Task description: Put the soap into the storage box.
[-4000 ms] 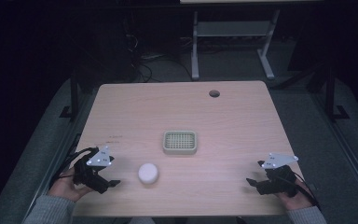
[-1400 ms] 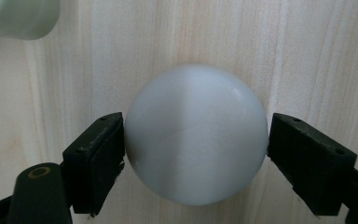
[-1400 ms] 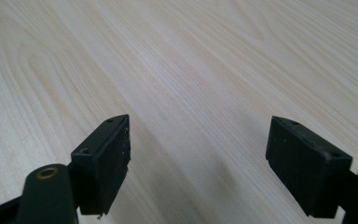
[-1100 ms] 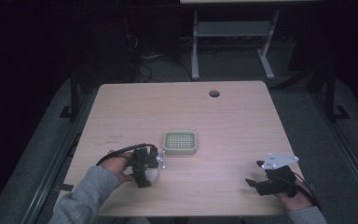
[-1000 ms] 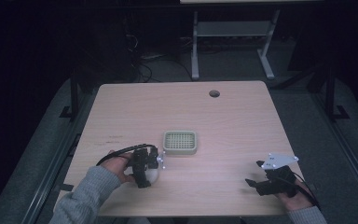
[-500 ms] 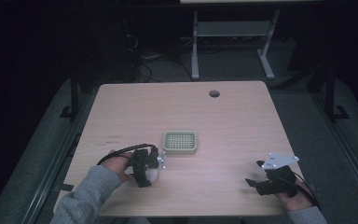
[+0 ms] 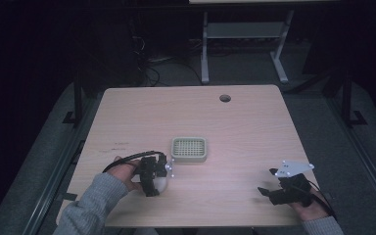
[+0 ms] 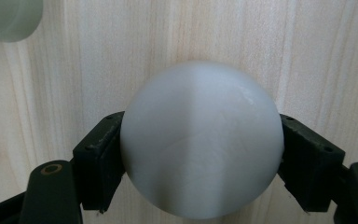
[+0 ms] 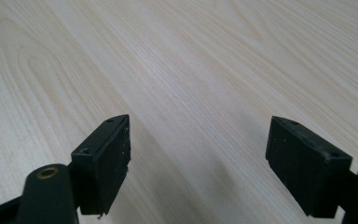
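A smooth white ball rests on the wooden table with my left gripper shut on it, one jaw pressed against each side. From above, that left gripper is at the front left of the table, with the ball peeking out under it. A pale green grid-topped dish sits just behind and to the right of it, and its corner shows at the top left of the left gripper view. My right gripper rests at the front right, open and with nothing between its jaws.
The wooden table has a round cable hole near its back edge. A metal stand and cables lie on the dark floor behind the table.
Four seconds ago the left gripper lay at the front left edge, apart from the ball. It has since moved right onto the ball and shut on it. The right gripper has stayed put.
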### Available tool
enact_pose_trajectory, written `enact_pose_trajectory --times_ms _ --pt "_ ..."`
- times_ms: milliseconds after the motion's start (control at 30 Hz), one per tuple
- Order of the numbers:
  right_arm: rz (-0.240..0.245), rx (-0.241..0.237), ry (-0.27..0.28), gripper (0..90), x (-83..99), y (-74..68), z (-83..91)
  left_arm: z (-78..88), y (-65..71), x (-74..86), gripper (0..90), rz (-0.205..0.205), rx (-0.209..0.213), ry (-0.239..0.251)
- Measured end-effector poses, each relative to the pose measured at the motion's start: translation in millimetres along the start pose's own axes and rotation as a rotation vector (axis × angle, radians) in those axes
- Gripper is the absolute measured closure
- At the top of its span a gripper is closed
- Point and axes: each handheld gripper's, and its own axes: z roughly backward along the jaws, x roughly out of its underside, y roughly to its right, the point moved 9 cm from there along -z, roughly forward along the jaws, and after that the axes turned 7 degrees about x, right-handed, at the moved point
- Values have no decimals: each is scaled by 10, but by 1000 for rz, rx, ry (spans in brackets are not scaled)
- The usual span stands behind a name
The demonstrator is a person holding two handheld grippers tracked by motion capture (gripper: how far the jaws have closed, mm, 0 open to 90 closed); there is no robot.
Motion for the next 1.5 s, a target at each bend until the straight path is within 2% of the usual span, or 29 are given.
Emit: enact_pose_trajectory --times_ms 300,433,800,867,933,1267,1500 --pt "-4 0 1 215 2 14 1 66 -34 -34 237 -2 2 21" --pt "-5 0 -2 215 5 13 -1 90 -46 -19 238 -10 -6 1" --pt "-7 -2 7 215 -1 13 -1 271 -97 -97 238 -25 -23 1" --pt "-13 -3 2 215 8 12 2 302 -106 -128 238 -24 -20 15" --pt "-14 -3 2 215 8 13 1 325 -125 -143 238 -39 -24 6" --pt "-5 -6 -1 215 1 8 -10 399 -229 -224 238 -36 -26 8" --pt "-2 -5 5 215 -4 17 -8 471 -324 -315 238 -53 -41 -1"
